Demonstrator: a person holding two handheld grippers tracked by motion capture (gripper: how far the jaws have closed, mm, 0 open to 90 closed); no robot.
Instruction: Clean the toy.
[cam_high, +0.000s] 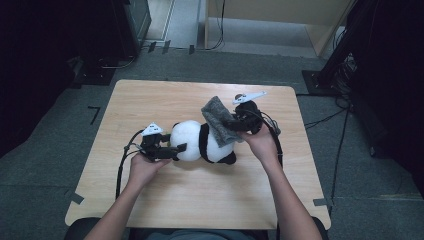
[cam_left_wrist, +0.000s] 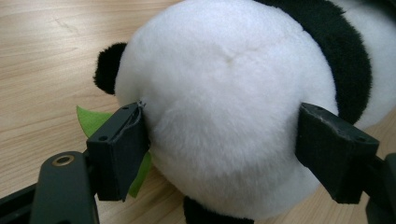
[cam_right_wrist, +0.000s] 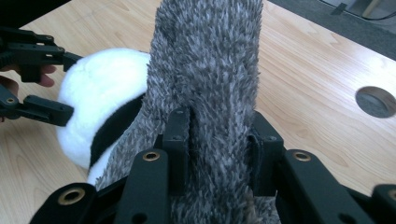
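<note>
Slippage is the worry: left gripper clamps the plush panda lying mid-table by its round head, right gripper pinches a grey fuzzy cloth draped on its body. Tugging probably drags the panda free.

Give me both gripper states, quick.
Left gripper: closed on the panda plush, jaws pressing its white head from both sides.
Right gripper: closed on the grey fuzzy cloth.

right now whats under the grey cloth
The grey cloth drapes over the panda's white and black body; the part it covers is hidden. The right gripper pinches the cloth.
</note>
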